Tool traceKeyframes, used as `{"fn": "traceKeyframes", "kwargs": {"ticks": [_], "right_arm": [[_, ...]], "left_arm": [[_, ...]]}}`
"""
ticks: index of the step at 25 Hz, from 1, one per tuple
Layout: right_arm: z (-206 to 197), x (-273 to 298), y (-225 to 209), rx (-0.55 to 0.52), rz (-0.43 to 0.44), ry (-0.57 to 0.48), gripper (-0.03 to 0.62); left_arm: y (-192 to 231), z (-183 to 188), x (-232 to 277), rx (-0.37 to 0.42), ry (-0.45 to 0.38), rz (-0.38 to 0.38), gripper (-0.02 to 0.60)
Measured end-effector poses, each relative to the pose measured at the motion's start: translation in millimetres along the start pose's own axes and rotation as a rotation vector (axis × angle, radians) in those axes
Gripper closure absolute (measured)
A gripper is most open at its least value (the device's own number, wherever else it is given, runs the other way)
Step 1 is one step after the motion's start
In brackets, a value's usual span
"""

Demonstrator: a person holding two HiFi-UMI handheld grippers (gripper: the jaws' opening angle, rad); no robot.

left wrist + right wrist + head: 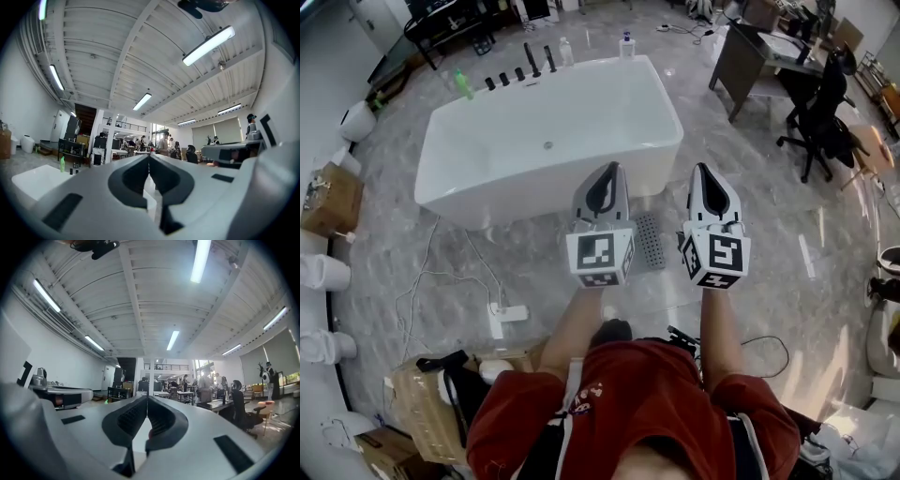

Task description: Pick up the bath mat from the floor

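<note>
Bath mat (649, 241) lies flat beside white bathtub (517, 192)

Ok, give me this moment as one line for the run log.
stage: pre-pickup | left gripper: shut, empty | right gripper: shut, empty | bath mat: on floor by bathtub, untouched

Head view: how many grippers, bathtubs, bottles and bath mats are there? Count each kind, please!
Grippers: 2, the left gripper and the right gripper
Bathtubs: 1, the white bathtub
Bottles: 3, the green bottle, the clear bottle and the white bottle
Bath mats: 1, the grey bath mat on the floor
Total: 7
</note>
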State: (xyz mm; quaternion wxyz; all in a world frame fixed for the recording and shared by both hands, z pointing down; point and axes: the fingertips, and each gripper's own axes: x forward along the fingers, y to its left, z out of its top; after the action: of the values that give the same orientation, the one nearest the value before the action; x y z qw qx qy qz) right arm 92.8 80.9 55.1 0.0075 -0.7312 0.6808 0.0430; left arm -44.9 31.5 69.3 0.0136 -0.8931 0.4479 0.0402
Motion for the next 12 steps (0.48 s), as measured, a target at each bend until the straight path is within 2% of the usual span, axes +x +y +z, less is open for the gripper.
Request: {"fn": "traceKeyframes", "kwargs": {"ticks": [12], "right_arm": [[3, 72, 33, -0.025, -0.008, -0.008, 0.582]], "left_arm": [[63, 3, 44, -0.007, -0.014, -0.02, 0.565]]}}
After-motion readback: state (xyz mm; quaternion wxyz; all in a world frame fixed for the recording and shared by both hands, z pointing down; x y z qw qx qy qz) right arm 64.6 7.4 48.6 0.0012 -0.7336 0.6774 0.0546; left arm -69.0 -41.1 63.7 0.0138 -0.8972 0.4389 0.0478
